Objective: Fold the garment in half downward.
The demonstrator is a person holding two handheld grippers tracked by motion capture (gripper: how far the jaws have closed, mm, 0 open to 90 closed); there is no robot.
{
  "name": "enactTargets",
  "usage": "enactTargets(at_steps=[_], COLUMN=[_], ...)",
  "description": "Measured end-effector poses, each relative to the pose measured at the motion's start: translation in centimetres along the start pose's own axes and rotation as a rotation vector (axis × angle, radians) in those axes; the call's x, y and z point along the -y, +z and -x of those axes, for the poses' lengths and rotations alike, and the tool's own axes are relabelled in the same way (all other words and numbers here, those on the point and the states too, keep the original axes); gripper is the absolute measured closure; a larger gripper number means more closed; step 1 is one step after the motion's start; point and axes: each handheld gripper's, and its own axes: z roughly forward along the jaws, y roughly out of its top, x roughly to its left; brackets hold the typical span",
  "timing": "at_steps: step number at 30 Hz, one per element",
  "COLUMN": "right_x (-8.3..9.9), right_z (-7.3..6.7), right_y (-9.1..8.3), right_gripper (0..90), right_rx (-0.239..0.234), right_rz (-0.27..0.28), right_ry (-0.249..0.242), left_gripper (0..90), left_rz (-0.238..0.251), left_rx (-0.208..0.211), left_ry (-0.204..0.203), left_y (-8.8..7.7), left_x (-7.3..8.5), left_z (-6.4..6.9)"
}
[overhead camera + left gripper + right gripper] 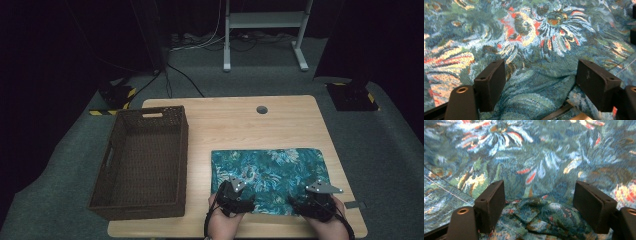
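Currently I have the folded cloth (270,175) flat on the table (225,115), beside the empty basket (145,200). Left gripper (540,80) and right gripper (539,202) straddle its near edge, jaws open, apparently gripping nothing. Lifting it is not yet done.

Both hands enter at the bottom edge of the high view, side by side and apart. The left tool (234,192) sits at bottom centre, its body black with a grey three-cornered plate on top, gripped by the left hand (223,224) from behind. The right tool (312,196) sits at lower right of the frame, also plate-topped, held by the right hand (331,227). Each tool points away from the person and slightly downward. In both gripper views the two black jaws stand wide apart, pads pressing on nothing.
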Motion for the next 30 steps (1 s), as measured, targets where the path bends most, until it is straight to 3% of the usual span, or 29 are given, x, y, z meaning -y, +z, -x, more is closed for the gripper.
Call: enactTargets(at_steps=[4,7,11,18,23,30], right_x=[0.3,0.1,-1.0,-2.5,-2.6,-2.4], right_z=[0.1,0.2,0.3,0.5,0.2,-0.5], right_y=[0.1,0.0,0.2,1.4,2.3,2.8], right_gripper=[21.8,21.2,20.6,19.9,18.8,17.6], right_rx=[0.001,0.000,-0.003,-0.016,-0.016,-0.017], right_rz=[-0.001,0.010,0.010,-0.024,-0.045,-0.063], right_ry=[0.015,0.028,0.025,0.019,0.001,-0.021], left_gripper=[23.3,23.6,23.6,23.0,22.4,21.9], left_rz=[0.009,0.022,0.030,-0.022,-0.051,-0.045], left_rx=[-0.012,-0.014,-0.052,-0.107,-0.129,-0.136], left_ry=[0.002,-0.023,-0.029,-0.014,0.003,0.019], left_y=[0.0,-0.1,-0.4,0.2,0.7,1.1], left_x=[-0.2,-0.7,-1.2,-1.4,-0.9,-0.7], left_z=[-0.4,-1.3,-2.7,-5.3,-6.2,-6.4])
